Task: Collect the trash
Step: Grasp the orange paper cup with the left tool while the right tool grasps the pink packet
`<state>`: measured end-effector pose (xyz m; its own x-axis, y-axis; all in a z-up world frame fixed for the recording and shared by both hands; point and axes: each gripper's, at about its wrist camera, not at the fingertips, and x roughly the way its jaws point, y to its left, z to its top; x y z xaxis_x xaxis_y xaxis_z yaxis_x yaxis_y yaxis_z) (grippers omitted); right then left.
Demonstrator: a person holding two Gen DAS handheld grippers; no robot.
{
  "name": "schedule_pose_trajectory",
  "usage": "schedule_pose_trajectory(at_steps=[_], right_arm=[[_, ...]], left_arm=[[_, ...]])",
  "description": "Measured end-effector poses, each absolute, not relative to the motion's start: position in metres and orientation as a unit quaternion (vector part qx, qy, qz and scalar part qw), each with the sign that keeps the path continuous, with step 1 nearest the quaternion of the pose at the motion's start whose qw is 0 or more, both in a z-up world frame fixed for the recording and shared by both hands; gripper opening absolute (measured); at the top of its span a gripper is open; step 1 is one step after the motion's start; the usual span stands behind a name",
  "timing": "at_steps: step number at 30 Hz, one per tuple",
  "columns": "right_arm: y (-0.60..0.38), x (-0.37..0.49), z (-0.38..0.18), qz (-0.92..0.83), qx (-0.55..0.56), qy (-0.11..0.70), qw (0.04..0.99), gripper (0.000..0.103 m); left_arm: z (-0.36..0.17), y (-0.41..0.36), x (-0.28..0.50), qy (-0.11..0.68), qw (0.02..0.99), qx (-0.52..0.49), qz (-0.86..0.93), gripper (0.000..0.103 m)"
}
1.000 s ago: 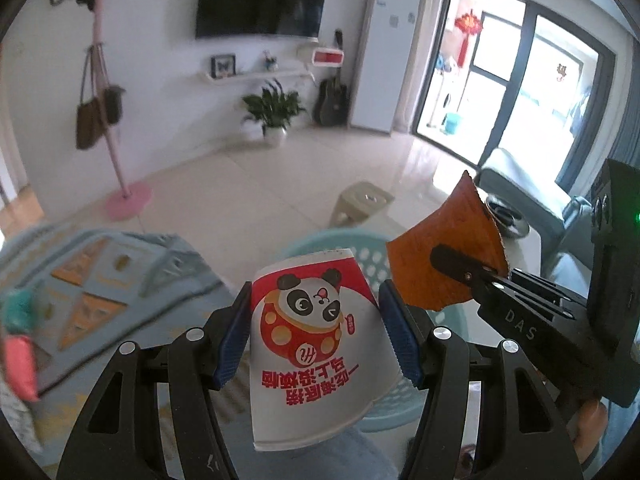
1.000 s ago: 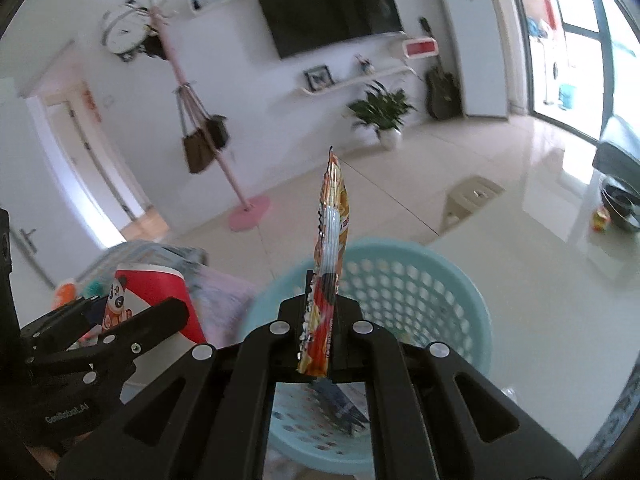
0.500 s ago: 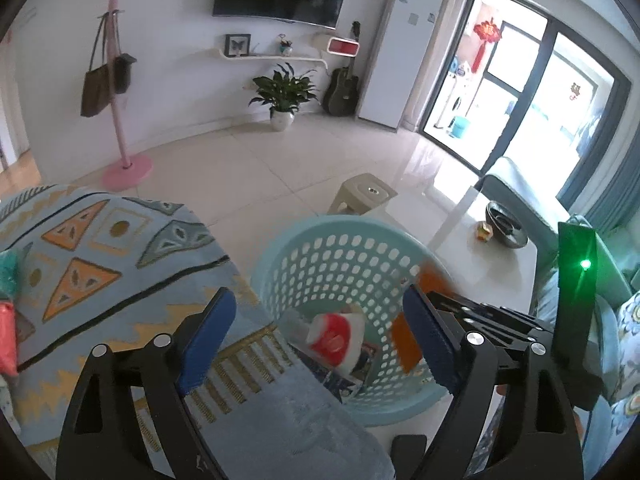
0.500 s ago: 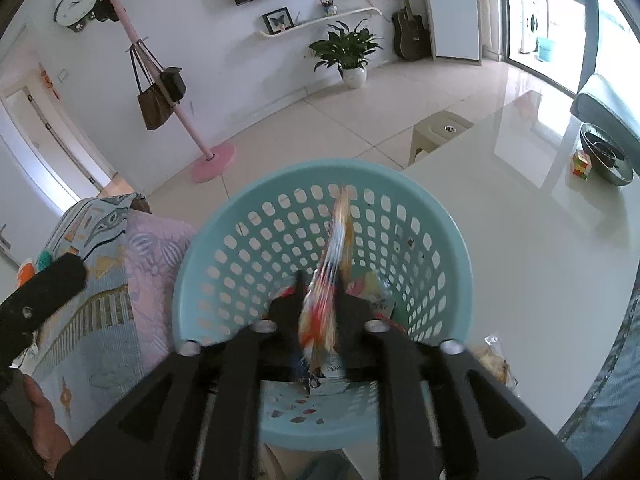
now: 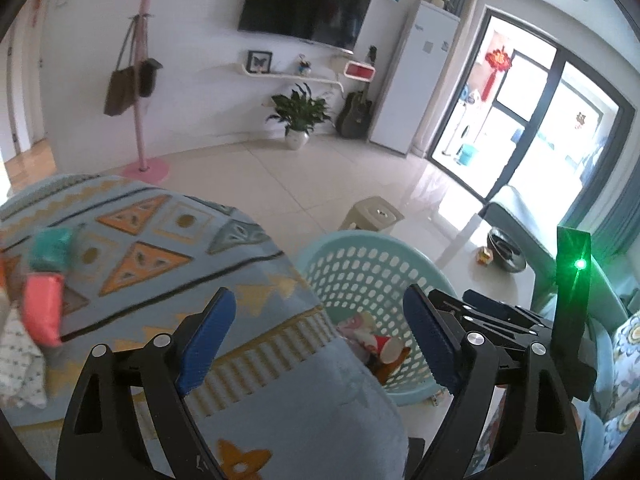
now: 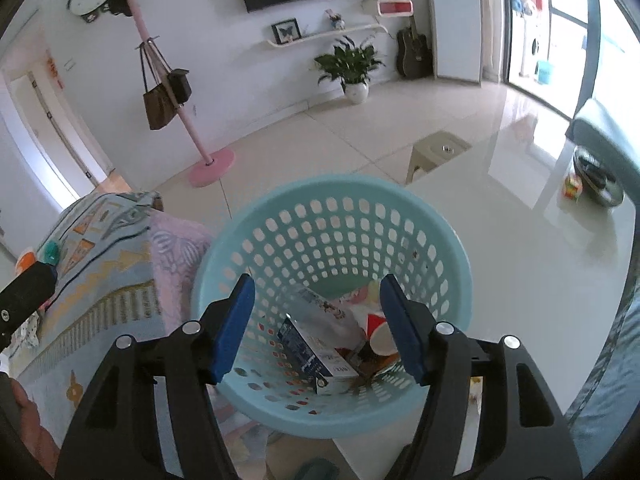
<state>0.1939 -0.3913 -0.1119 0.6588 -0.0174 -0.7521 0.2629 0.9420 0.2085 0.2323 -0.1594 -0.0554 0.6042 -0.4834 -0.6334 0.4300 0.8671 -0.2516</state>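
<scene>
A light blue perforated basket (image 6: 332,200) stands beside a patterned blanket. Inside it lie a white and blue carton (image 6: 320,344), the red and white paper cup (image 6: 376,326) and other wrappers. My right gripper (image 6: 318,324) hangs over the basket, its jaws opening, nothing between them. In the left wrist view my left gripper (image 5: 320,336) is open and empty above the blanket's edge, left of the basket (image 5: 360,240). The paper cup (image 5: 386,350) shows at the basket's bottom. The right gripper's black body (image 5: 492,316) sits at the right.
The blue, orange-triangle blanket (image 5: 160,248) covers a couch at the left, with pink and teal items (image 5: 40,312) on it. A glossy white table (image 6: 540,248) carries a metal bowl (image 6: 600,184) and a small toy. A beige stool (image 6: 436,152) stands on the tiled floor.
The left gripper let go of the panda paper cup, which fell into the basket, then moved left over the blanket. The right gripper opened and dropped its snack wrapper into the basket.
</scene>
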Motion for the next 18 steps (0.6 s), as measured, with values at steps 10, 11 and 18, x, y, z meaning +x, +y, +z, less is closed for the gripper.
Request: schedule_pose_trajectory(at_steps=[10, 11, 18], right_arm=[[-0.339, 0.183, -0.056, -0.070, 0.091, 0.327, 0.938, 0.061], [-0.334, 0.183, -0.054, -0.065, 0.089, 0.325, 0.939, 0.061], [-0.293, 0.186, -0.034, -0.034, 0.059, 0.307, 0.949, 0.061]], left_arm=[[-0.021, -0.095, 0.212, 0.313, 0.923, -0.063, -0.213, 0.084], [-0.019, -0.089, 0.211, 0.310, 0.925, -0.067, -0.208, 0.084], [-0.006, -0.029, 0.205, 0.291, 0.939, -0.101, -0.153, 0.084]])
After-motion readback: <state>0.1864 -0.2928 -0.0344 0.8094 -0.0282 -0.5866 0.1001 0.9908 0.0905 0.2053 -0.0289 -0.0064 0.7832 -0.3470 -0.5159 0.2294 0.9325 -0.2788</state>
